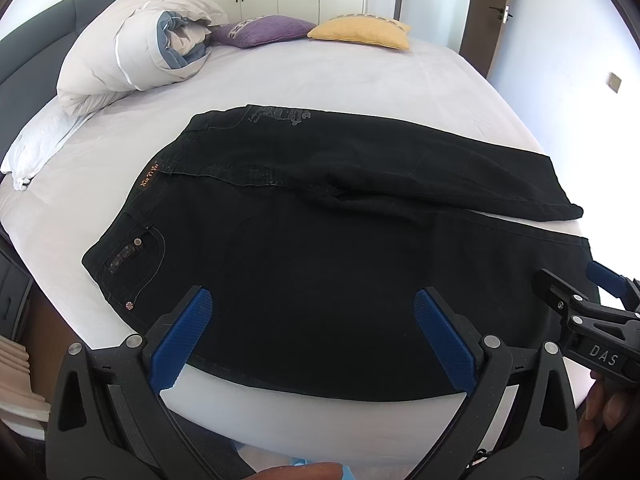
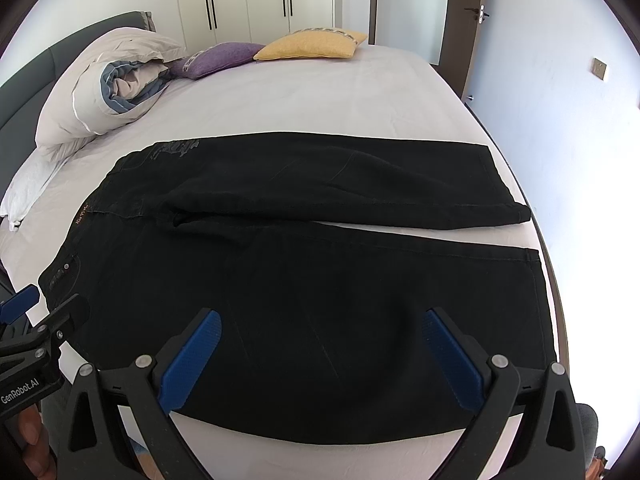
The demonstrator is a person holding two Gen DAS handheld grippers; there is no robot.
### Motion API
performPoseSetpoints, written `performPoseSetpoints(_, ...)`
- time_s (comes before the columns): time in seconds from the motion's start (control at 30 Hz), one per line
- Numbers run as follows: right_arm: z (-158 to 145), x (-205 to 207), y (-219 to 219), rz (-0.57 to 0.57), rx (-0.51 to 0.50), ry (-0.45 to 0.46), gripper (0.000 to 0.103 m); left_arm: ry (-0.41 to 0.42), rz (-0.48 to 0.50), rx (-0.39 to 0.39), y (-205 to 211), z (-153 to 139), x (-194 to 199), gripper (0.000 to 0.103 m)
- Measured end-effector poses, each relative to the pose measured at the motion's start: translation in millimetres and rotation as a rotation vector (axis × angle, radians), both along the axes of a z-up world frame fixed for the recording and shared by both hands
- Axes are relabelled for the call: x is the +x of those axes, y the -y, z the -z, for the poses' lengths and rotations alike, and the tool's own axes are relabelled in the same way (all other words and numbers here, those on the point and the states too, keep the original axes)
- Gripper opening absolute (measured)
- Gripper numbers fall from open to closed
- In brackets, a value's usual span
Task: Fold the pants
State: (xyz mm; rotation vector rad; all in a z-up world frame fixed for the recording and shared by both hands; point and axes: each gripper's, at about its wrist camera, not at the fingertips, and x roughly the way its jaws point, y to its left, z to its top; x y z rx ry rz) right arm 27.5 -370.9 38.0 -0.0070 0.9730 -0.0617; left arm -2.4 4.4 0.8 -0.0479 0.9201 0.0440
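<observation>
Black pants lie flat on the white bed, waistband to the left, both legs stretching right. They also show in the right wrist view. The far leg lies slightly apart from the near leg at the hems. My left gripper is open and empty, hovering over the near edge of the pants by the hip. My right gripper is open and empty over the near leg. The right gripper shows at the right edge of the left wrist view, and the left gripper at the left edge of the right wrist view.
A rolled duvet lies at the head of the bed with a purple cushion and a yellow cushion. The white bed sheet stretches beyond the pants. A wardrobe and a door stand behind. The bed edge runs just below the grippers.
</observation>
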Motion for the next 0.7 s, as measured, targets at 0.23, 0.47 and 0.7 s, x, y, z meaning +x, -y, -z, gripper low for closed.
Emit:
performPoseSetpoints(0.23, 0.3, 1.2, -1.1, 0.0, -0.001, -0.001, 0.103, -0.003, -0.004, -0.006, -2.0, 1.7, -0.2, 0.103)
performPoseSetpoints(0.47, 6.2, -0.6, -1.1, -0.011, 0.012, 0.0, 0.103, -0.044, 0.003, -0.11, -17.5, 5.4, 9.9, 0.103)
performPoseSetpoints(0.7, -6.0, 30.2, 12.5, -0.074, 0.104, 0.029, 0.103, -0.004, -0.119, -0.635, -107.9, -15.7, 58.2, 0.103)
